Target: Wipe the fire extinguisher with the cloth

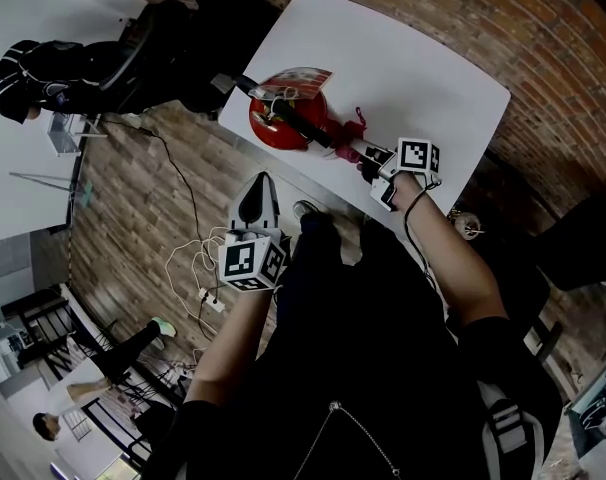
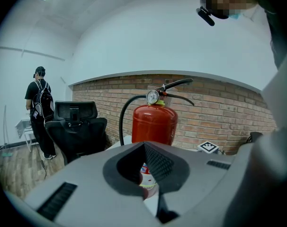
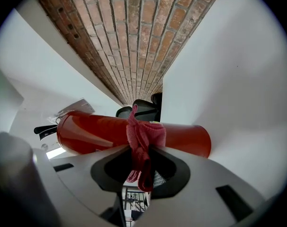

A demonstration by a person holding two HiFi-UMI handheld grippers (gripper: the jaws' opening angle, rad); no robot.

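The red fire extinguisher (image 1: 283,118) stands upright on the white table (image 1: 413,63), straight ahead of the left gripper (image 1: 260,186) and apart from it. The pink cloth (image 3: 144,135) is bunched against the cylinder's side, directly in front of the right gripper (image 3: 141,151), whose jaws are clamped on the cloth's lower fold. In the left gripper view that gripper's jaws meet at their tips with nothing between them, and the extinguisher's gauge and black hose rise above them. Left of that gripper stand a black office chair (image 2: 77,124) and a person with a backpack (image 2: 39,109); a brick wall (image 2: 219,110) runs behind.
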